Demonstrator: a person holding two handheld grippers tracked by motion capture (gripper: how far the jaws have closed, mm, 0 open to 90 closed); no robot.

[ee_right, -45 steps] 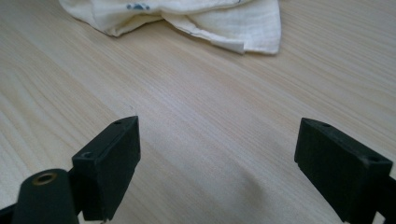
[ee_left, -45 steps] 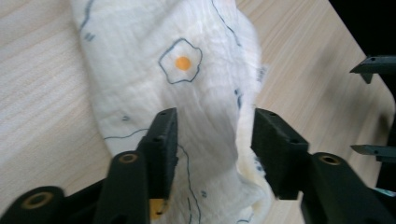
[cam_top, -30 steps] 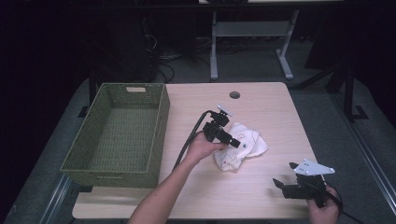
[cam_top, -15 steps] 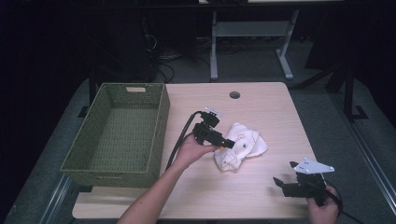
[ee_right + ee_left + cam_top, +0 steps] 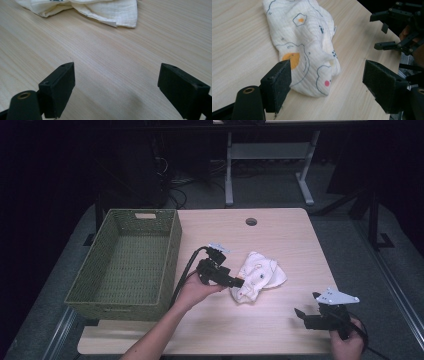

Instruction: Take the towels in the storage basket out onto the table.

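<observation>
On a pale wooden tabletop [image 5: 280, 235] we see a crumpled white cloth [image 5: 257, 276], printed with fried eggs and small cartoon outlines, lying in a loose heap near the middle, slightly toward our right. The left gripper [image 5: 239, 283], held in the person's left hand [image 5: 192, 292], sits low at the cloth's near-left edge; in the left gripper view its jaws stand spread wide, one pad [image 5: 277, 83] touching or just beside the cloth's [image 5: 307, 47] left fold, the other pad well clear of it on the bare wood, so nothing is pinched. A black cable [image 5: 184, 275] trails from this gripper back toward the basket side. The woven green basket [image 5: 170, 255] stands at the tabletop's left edge, well apart from the cloth. The right gripper [image 5: 302, 314], topped by its grey three-cornered plate [image 5: 336, 296], rests in the person's right hand [image 5: 345, 345] near the front right corner, well apart from the cloth; in the right gripper view its jaws are likewise spread over bare wood [image 5: 105, 75], with a folded edge of the cloth [image 5: 105, 10] lying farther ahead. A round hole [image 5: 251, 222] marks the tabletop's far side.
</observation>
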